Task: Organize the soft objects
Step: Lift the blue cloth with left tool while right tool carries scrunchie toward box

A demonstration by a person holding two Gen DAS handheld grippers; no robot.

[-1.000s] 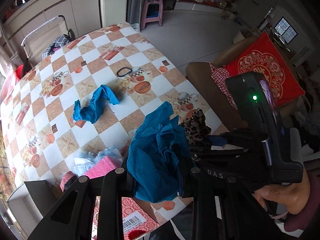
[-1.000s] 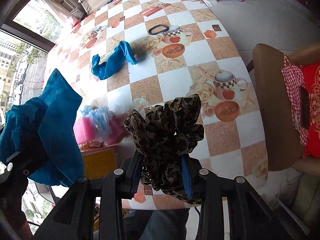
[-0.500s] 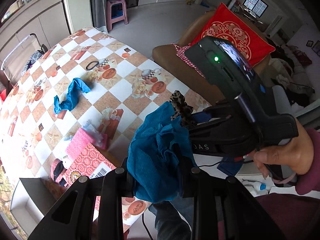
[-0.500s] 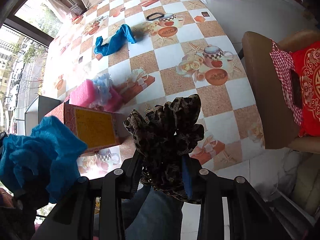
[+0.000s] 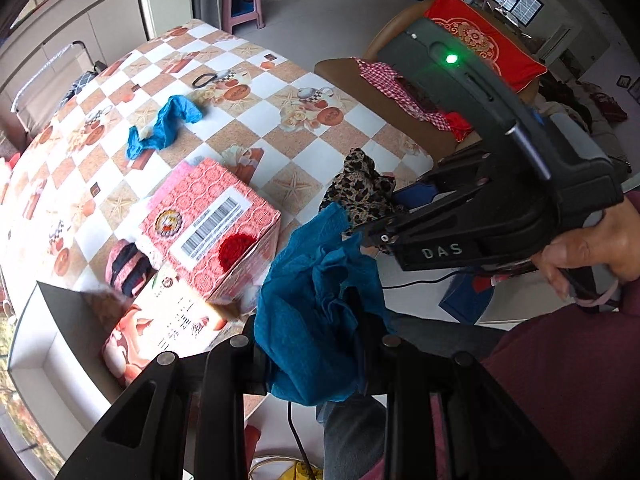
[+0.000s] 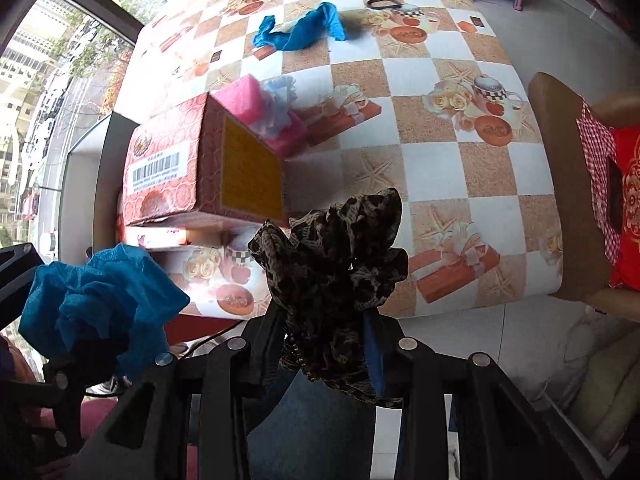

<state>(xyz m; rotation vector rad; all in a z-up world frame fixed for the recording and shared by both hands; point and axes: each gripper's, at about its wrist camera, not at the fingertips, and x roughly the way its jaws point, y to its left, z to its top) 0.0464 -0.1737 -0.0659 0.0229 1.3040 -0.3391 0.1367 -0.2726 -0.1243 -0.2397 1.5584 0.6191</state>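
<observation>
My left gripper [image 5: 316,344] is shut on a crumpled teal cloth [image 5: 316,312], held in the air off the table's near edge; the cloth also shows in the right wrist view [image 6: 96,304]. My right gripper [image 6: 324,340] is shut on a leopard-print scrunchie [image 6: 336,276], also off the near edge; it shows in the left wrist view [image 5: 364,192]. A second blue cloth [image 6: 300,32] lies on the checked tablecloth [image 6: 432,160] farther back. A pink sponge [image 6: 256,108] and pale blue fluff [image 6: 280,96] lie behind a red cardboard box [image 6: 168,168].
A black hair tie [image 6: 382,2] lies near the far blue cloth. A striped soft item [image 5: 126,266] sits left of the box. A brown chair [image 6: 560,184] with a red cushion [image 5: 480,36] stands to the right. A pink stool [image 5: 242,2] is beyond the table.
Both grippers, each still holding its item, have pulled back and up from the table toward the near edge. The red box now shows in full.
</observation>
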